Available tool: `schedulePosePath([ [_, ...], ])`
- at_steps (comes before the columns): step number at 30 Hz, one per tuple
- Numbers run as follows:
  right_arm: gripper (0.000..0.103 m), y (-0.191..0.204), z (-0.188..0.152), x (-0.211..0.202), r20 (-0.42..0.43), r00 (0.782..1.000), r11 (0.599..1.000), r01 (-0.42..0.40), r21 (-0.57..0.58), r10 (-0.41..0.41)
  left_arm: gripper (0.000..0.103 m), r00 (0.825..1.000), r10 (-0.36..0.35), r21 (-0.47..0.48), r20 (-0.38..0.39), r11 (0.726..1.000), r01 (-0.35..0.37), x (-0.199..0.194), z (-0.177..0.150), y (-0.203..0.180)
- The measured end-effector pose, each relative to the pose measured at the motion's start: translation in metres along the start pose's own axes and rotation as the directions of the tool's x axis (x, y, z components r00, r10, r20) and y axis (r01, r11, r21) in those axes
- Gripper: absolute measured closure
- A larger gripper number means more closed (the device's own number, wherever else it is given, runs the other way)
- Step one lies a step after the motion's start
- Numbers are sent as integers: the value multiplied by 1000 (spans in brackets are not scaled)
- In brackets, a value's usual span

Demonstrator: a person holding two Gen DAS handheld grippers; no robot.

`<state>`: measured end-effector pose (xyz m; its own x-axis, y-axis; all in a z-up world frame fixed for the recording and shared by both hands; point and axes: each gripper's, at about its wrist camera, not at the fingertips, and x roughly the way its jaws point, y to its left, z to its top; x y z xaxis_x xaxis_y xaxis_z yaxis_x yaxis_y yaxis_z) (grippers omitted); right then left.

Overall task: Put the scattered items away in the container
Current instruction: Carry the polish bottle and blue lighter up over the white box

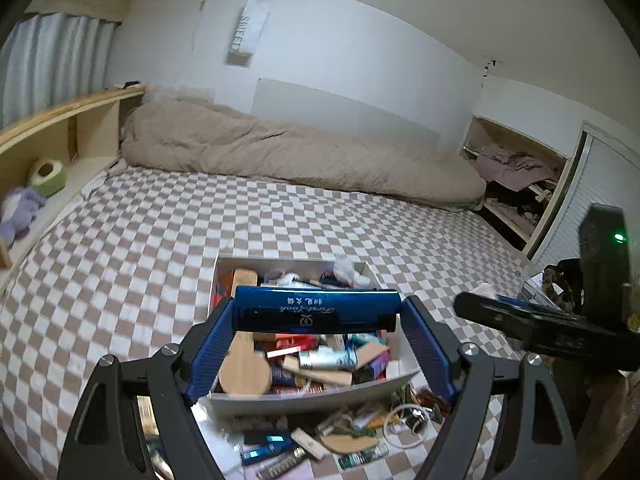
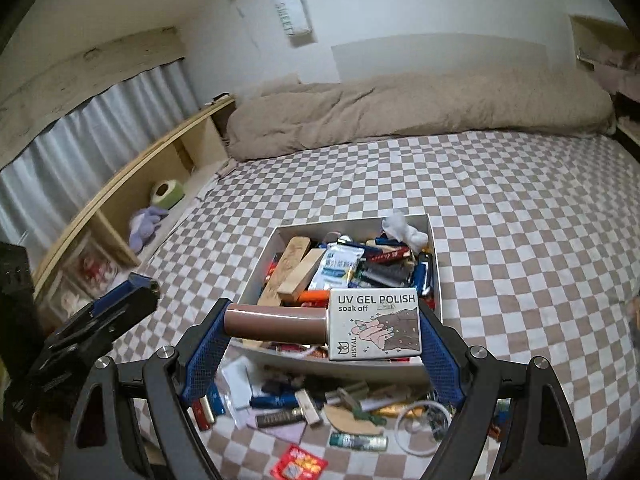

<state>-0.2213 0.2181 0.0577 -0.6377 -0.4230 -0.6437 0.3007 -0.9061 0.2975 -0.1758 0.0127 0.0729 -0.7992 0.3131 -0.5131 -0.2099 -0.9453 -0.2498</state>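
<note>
Below both grippers: white box (image 2: 434, 276) on the checked bedspread (image 2: 520, 240), already crammed; loose clutter (image 2: 352, 408) before its near wall. Left gripper (image 1: 318, 312) clamps a glossy blue tube (image 1: 318, 306) crosswise. Right gripper (image 2: 324, 326) clamps a gel polish bottle (image 2: 374, 326), brown cap, silver body.

This is a bedroom in a home. A bed (image 1: 280, 216) under a tan-and-white checkered sheet fills the middle of both views, with a beige duvet (image 1: 288, 152) bunched along the wall at 12 o'clock. At 9 o'clock a wooden headboard shelf (image 1: 60, 120) holds a plush toy (image 1: 20, 212), below a pleated curtain (image 1: 52, 60). At 3 o'clock an open closet (image 1: 516, 176) shows heaped clothes.
</note>
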Motion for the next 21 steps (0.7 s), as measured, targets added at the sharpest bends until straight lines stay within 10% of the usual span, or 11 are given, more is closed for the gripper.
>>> schedulePosePath([
  [21,16,-64,32,212,-319,939,971,186,151,-131,20,986,-36,-23,-160,999,33,131,35,55],
])
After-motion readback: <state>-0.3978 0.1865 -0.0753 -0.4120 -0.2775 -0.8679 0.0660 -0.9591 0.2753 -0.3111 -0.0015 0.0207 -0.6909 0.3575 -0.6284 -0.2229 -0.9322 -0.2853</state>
